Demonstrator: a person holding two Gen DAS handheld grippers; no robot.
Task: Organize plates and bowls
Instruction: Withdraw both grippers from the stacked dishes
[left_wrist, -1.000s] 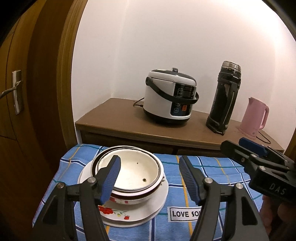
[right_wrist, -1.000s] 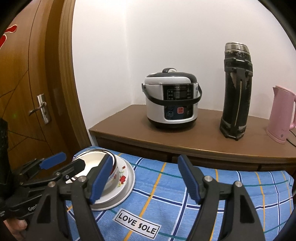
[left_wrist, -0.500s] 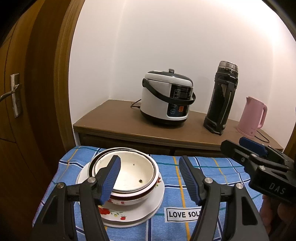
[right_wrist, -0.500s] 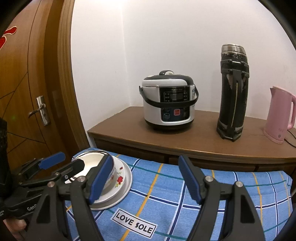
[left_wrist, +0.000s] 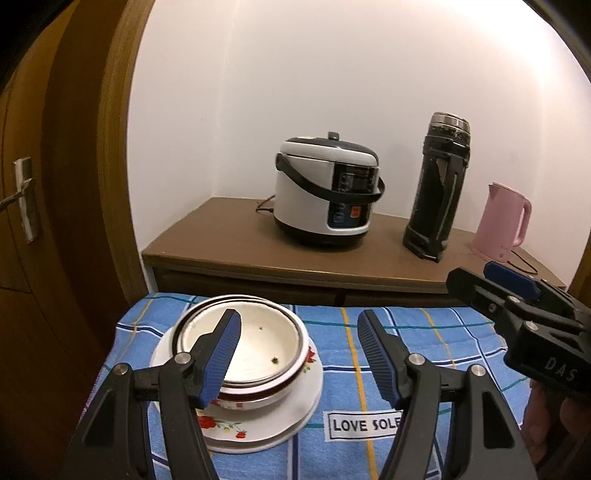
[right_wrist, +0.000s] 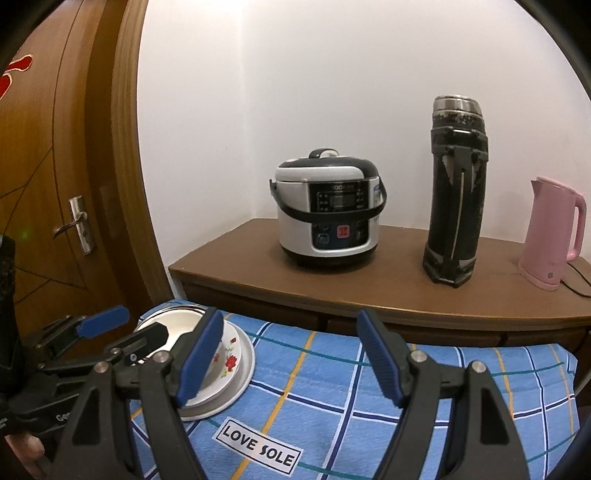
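Observation:
A stack of white bowls (left_wrist: 258, 347) with red flowers sits nested on white flowered plates (left_wrist: 291, 410) at the left end of the blue checked cloth (left_wrist: 424, 332). My left gripper (left_wrist: 299, 354) is open and empty, above and just in front of the stack, its left finger over the bowl. In the right wrist view the stack (right_wrist: 229, 358) lies at the far left. My right gripper (right_wrist: 290, 352) is open and empty over the bare cloth (right_wrist: 325, 387) right of the stack.
A brown sideboard (right_wrist: 369, 288) behind the table carries a white rice cooker (right_wrist: 328, 221), a tall black flask (right_wrist: 456, 195) and a pink kettle (right_wrist: 554, 236). A wooden door (right_wrist: 55, 166) stands at the left. A "LOVE SOLE" label (right_wrist: 258, 445) is on the cloth.
Both grippers have drawn back and up a little from the table; the stack and sideboard look smaller and lower. Both stay open. The bowls and plates have not moved.

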